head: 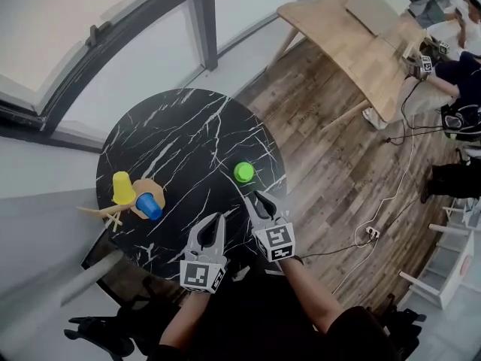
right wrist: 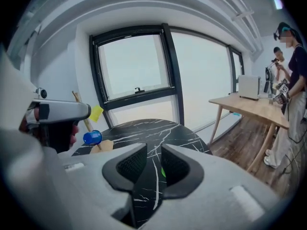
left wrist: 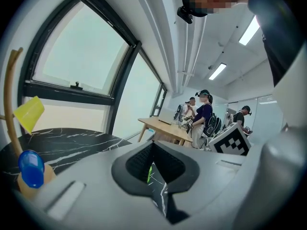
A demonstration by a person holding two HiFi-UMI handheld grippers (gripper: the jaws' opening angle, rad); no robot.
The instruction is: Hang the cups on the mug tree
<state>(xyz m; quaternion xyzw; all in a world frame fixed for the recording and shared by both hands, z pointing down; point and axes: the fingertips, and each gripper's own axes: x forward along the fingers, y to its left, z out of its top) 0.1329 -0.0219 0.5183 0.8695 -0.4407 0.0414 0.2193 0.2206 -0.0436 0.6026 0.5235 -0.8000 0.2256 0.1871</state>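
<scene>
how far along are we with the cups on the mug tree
Done: the yellow cup and blue cup are on the mug tree. In hand: nothing; the right gripper is open and empty, pointing toward the green cup. Left: that green cup, standing on the table.

Three cups [head: 122, 187] [head: 149, 205] [head: 243, 172], one mug tree [head: 111, 214], two hand-held grippers [head: 217, 219] [head: 258, 197]

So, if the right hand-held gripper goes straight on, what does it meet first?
Probably the green cup on the black table, just ahead of the right hand-held gripper and visible between its open jaws; the exact depth is unclear.
</scene>
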